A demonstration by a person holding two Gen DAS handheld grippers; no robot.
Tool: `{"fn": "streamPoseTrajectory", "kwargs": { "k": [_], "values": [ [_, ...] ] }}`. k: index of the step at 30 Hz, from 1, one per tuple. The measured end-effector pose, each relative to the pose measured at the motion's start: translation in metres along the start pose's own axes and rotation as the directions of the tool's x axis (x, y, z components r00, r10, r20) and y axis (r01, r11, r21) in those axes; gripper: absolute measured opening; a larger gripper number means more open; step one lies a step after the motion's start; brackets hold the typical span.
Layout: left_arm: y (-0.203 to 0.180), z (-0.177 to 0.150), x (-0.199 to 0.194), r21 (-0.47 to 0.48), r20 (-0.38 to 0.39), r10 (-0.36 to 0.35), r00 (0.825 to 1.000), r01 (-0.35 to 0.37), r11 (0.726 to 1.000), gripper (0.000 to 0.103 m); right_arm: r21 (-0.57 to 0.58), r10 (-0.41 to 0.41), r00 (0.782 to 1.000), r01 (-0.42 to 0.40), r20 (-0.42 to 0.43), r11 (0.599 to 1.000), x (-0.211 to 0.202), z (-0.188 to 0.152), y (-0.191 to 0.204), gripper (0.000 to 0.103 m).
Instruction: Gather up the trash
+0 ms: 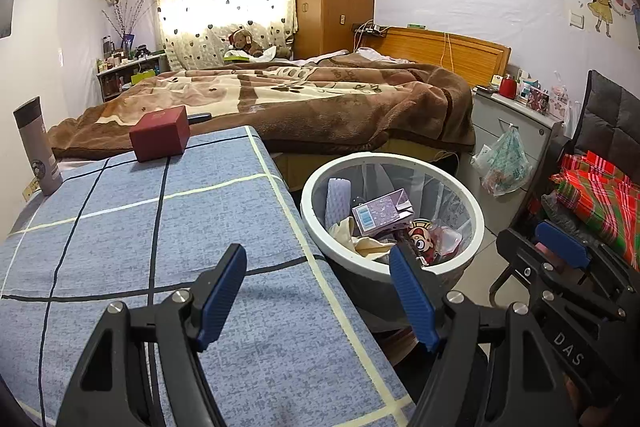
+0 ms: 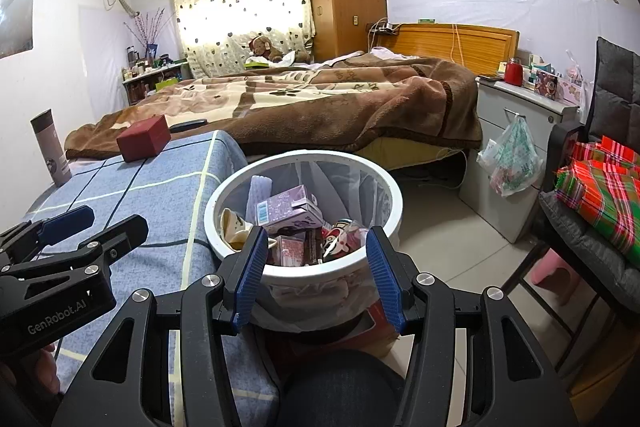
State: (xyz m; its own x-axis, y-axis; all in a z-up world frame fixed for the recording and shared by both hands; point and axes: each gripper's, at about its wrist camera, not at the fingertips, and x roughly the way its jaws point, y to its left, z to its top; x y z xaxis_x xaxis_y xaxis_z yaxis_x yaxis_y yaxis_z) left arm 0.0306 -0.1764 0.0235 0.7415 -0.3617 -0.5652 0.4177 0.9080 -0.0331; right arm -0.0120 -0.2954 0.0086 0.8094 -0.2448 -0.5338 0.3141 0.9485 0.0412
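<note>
A white-rimmed trash bin [image 1: 384, 157] [image 2: 308, 155] lined with a clear bag stands on the floor beside a table covered in blue checked cloth [image 1: 160, 227] [image 2: 160, 195]. Inside lie a purple carton [image 1: 382, 211] [image 2: 288, 209], a cartoon-printed wrapper [image 1: 420, 235] [image 2: 340, 235] and other packaging. My left gripper [image 1: 318, 291] [image 2: 100, 227] hovers open over the table's right edge, with nothing between its fingers. My right gripper [image 2: 318, 267] [image 1: 536, 239] is open too, held just before the bin's near rim and holding nothing. On the table's far end rest a red box [image 1: 160, 133] [image 2: 144, 137] and a grey flask [image 1: 38, 147] [image 2: 52, 147].
A bed with a brown blanket [image 1: 320, 95] [image 2: 320, 99] lies behind the table and bin. A grey bedside cabinet [image 2: 508, 131] with a hanging plastic bag [image 2: 512, 159] stands right, beside a chair holding red-green plaid fabric [image 2: 600, 195]. The person's knee [image 2: 340, 387] is below.
</note>
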Motion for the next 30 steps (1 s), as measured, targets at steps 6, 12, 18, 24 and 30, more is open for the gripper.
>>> {"fn": "streamPoseTrajectory", "kwargs": {
  "k": [6, 12, 18, 24, 30],
  "values": [
    [0.0011, -0.0009, -0.0009, 0.0, 0.002, 0.0, 1.0, 0.0, 1.0, 0.076, 0.003, 0.0, 1.0, 0.0, 0.0, 1.0, -0.0012, 0.0008, -0.0008, 0.053],
    [0.0014, -0.0011, -0.0007, 0.001, 0.0, 0.001, 1.0, -0.001, 1.0, 0.076, 0.0, 0.001, 1.0, -0.001, 0.003, 1.0, -0.0016, 0.0008, -0.0003, 0.053],
    [0.0021, -0.0017, -0.0001, 0.001, -0.001, 0.002, 1.0, -0.002, 1.0, 0.076, -0.001, 0.001, 1.0, -0.001, 0.003, 1.0, -0.002, 0.0009, -0.0004, 0.053],
    [0.002, -0.003, 0.0001, 0.001, -0.001, 0.005, 1.0, -0.005, 1.0, 0.076, 0.0, 0.001, 1.0, -0.001, 0.003, 1.0, -0.0021, 0.0008, -0.0004, 0.053],
    [0.0034, -0.0049, 0.0013, -0.001, -0.004, 0.007, 1.0, -0.007, 1.0, 0.076, 0.0, 0.003, 1.0, -0.003, 0.003, 1.0, -0.002, 0.0009, 0.0004, 0.053]
  ]
}}
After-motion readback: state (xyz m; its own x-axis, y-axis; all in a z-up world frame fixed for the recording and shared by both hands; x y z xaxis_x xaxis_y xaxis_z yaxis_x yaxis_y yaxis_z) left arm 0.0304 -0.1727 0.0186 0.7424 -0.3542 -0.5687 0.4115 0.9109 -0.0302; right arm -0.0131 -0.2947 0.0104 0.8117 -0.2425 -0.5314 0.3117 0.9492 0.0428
